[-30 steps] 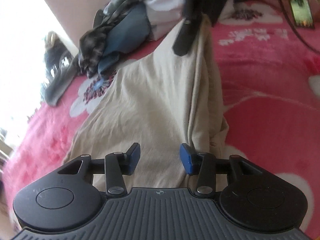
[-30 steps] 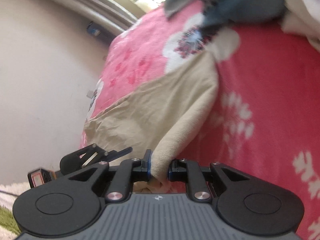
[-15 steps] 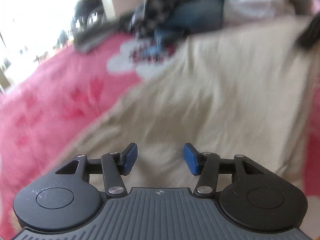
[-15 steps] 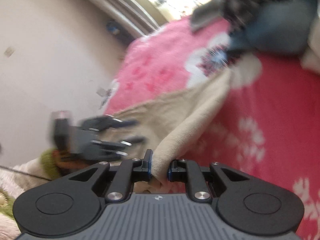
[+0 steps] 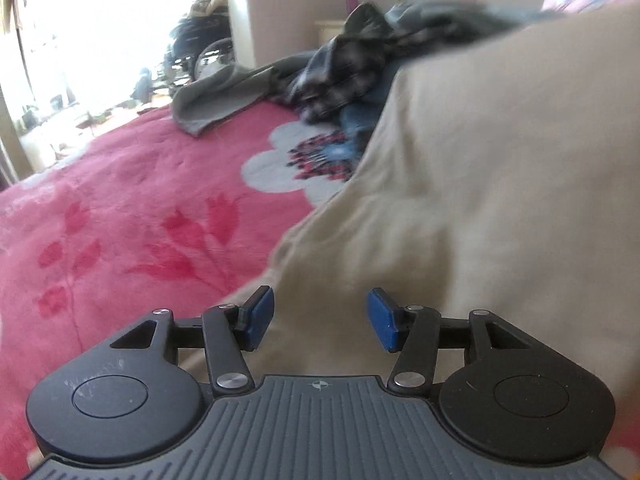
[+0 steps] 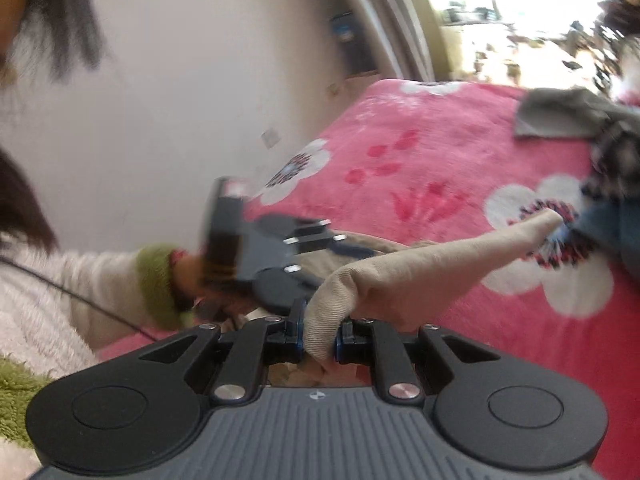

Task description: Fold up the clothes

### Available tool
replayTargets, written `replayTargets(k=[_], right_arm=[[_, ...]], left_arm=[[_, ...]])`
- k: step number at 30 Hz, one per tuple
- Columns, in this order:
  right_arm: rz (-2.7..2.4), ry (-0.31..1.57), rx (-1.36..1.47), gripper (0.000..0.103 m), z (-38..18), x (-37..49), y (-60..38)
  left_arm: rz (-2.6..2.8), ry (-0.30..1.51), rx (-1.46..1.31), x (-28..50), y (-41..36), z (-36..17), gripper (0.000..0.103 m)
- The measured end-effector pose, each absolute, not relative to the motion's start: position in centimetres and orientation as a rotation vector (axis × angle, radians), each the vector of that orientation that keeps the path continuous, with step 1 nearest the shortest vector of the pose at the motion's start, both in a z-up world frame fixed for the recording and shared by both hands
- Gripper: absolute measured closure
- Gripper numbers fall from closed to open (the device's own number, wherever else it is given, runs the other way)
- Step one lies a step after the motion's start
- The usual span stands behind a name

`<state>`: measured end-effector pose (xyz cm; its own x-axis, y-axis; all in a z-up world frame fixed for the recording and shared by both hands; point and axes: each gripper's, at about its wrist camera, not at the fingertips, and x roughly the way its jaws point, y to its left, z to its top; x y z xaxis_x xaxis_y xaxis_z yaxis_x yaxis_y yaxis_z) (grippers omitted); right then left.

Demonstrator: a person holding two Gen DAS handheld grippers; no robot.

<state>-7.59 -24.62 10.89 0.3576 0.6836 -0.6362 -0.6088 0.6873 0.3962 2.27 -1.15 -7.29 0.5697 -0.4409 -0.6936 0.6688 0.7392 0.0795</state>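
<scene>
A beige garment [image 5: 480,184] lies on the pink floral blanket [image 5: 120,220] and rises at the right of the left wrist view. My left gripper [image 5: 320,318] is open, low over the garment's near edge, with cloth lying between its blue pads but not pinched. My right gripper [image 6: 320,340] is shut on a bunched fold of the same beige garment [image 6: 420,272] and holds it lifted above the blanket. The left gripper also shows in the right wrist view [image 6: 340,244], blurred, held in a hand with a green cuff.
A pile of other clothes, plaid, grey and blue, lies at the far side of the bed [image 5: 340,68], also at the right edge of the right wrist view [image 6: 600,140]. A pale wall [image 6: 200,80] runs along the bed's left side. A bright window is beyond.
My left gripper has dropped lower and swung left along the garment's edge, still open. My right gripper has kept its hold and lifted the fold, turning toward the left gripper.
</scene>
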Motion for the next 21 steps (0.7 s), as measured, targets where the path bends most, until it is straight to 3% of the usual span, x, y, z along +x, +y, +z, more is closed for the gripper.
replayTargets(k=[8,15,21], right_arm=[[0.905,0.891,-0.028,0.087,12.4,-7.3,-20.0],[0.979,0.894,-0.16,0.087,13.4,-7.1,-15.5],[1.108,0.894,-0.307,0.087,13.2,-6.9,-9.0]], left_arm=[[-0.605,0.742,0.268,4.6,-0.6,-8.7,0.05],[-0.347,0.768,-0.068,5.9,7.9,-4.9,0.052],[-0.186,0.717,-0.221,1.3,18.1,-1.4,0.051]])
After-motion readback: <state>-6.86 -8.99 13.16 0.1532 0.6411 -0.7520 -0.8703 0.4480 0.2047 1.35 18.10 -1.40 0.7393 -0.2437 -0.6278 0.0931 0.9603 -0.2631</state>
